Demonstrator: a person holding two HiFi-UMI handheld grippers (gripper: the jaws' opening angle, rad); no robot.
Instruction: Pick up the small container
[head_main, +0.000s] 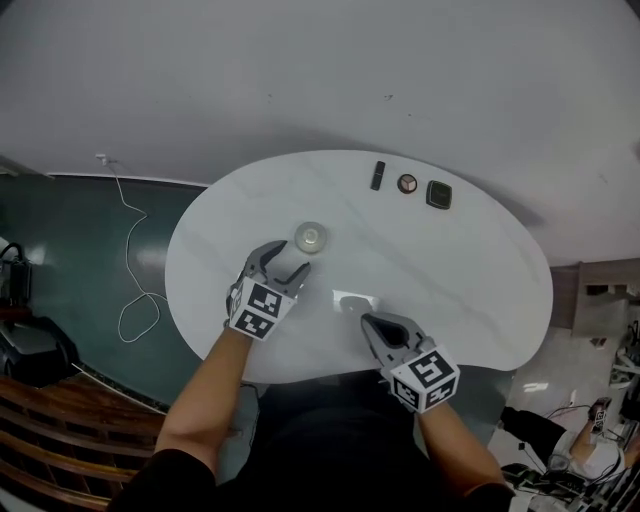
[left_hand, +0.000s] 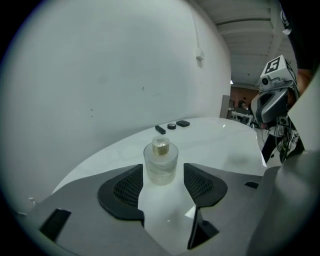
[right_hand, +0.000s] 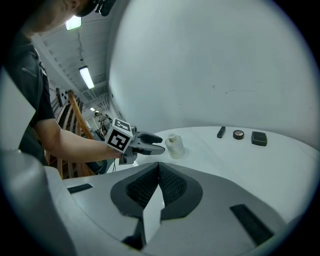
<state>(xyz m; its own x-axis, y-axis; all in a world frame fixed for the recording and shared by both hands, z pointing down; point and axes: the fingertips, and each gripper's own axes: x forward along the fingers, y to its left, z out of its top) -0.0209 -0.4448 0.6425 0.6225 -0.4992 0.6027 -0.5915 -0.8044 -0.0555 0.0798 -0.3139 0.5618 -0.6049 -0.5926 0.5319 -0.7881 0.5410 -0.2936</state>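
Off the left gripper (head_main: 293, 257), jaws parted, its view shows small container (left_hand: 160, 162) untouched.

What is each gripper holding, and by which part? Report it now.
Nothing is held. The left gripper has its jaws apart, with the small container standing untouched just ahead of them. The right gripper has its jaws together, empty.
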